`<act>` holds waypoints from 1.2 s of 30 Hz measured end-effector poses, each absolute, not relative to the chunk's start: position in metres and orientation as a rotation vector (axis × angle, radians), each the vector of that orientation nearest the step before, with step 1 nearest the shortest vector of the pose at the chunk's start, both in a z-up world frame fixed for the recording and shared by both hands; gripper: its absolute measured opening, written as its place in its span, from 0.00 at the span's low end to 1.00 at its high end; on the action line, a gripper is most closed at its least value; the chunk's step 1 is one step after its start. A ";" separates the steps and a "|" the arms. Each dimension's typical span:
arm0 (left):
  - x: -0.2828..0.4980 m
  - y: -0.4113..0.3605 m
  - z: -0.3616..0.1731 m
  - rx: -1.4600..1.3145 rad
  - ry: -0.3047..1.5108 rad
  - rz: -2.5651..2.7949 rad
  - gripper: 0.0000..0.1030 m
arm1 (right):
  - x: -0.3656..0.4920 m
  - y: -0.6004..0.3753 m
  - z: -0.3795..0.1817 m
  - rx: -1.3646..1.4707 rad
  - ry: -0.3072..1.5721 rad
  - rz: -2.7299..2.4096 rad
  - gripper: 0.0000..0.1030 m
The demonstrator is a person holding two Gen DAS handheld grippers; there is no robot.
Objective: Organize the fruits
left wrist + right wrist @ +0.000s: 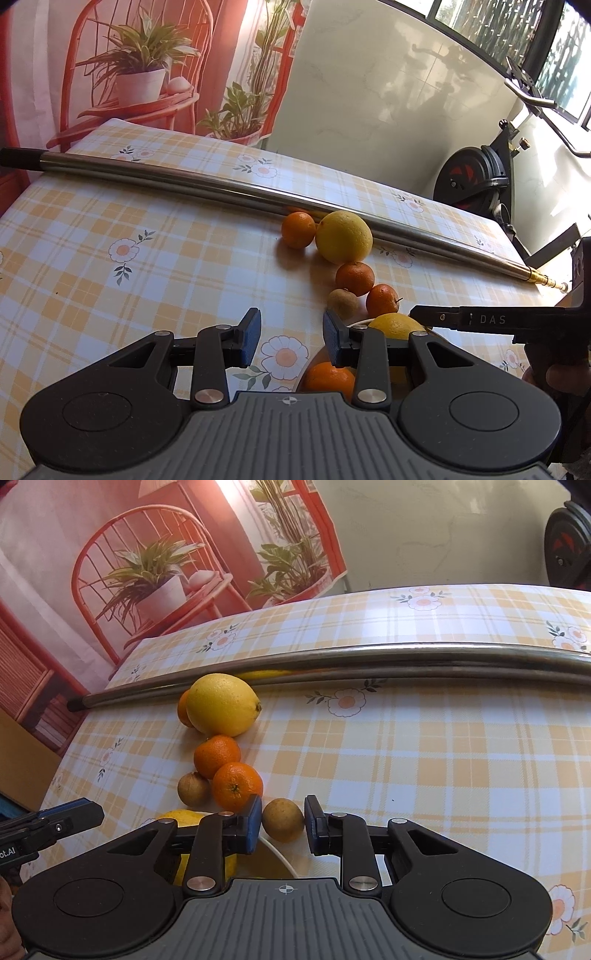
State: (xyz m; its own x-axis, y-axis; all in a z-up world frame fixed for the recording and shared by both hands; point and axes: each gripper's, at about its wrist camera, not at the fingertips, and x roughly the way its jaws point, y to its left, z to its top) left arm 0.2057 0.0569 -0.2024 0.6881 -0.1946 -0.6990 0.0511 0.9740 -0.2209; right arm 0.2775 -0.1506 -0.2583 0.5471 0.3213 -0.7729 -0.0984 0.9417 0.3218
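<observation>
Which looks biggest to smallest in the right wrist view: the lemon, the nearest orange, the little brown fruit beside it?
1. lemon
2. nearest orange
3. little brown fruit
The lemon lies farther from the camera yet looks largest, so this order seems safe.

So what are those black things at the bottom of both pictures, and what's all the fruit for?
Those are two claws that a person holds, one in each hand. Each has a camera looking out along its two blue-tipped fingers, so one picture is from the left claw and the other from the right claw.

Both look across a table with a checked, flowery tablecloth. On it lie a big lemon, small oranges, little brown fruits and a long metal pole.

The left claw is open and holds nothing. The right claw's fingers sit on either side of a brown fruit at a white bowl's rim, not squeezing it.
</observation>
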 end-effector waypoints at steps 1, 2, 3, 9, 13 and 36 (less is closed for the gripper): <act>0.205 0.057 -0.202 -0.189 0.801 -0.139 0.38 | 0.276 -0.151 -0.258 0.246 0.958 0.246 0.22; 0.205 0.057 -0.202 -0.189 0.801 -0.138 0.38 | 0.275 -0.151 -0.257 0.240 0.952 0.239 0.22; 0.205 0.057 -0.202 -0.190 0.802 -0.136 0.38 | 0.273 -0.152 -0.255 0.234 0.940 0.229 0.22; 0.206 0.057 -0.201 -0.198 0.795 -0.131 0.38 | 0.262 -0.158 -0.244 0.069 0.857 0.174 0.22; 0.206 0.055 -0.201 -0.198 0.797 -0.135 0.38 | 0.257 -0.160 -0.250 -0.036 0.866 0.155 0.22; 0.220 0.041 -0.204 -0.155 0.841 -0.180 0.38 | 0.246 -0.171 -0.263 0.046 0.853 0.168 0.22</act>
State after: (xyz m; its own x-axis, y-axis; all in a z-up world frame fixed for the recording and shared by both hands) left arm 0.2195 0.0414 -0.2040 0.6530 -0.2193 -0.7249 0.0973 0.9735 -0.2069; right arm 0.2459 -0.1714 -0.2631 0.6457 0.1661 -0.7453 -0.1293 0.9857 0.1077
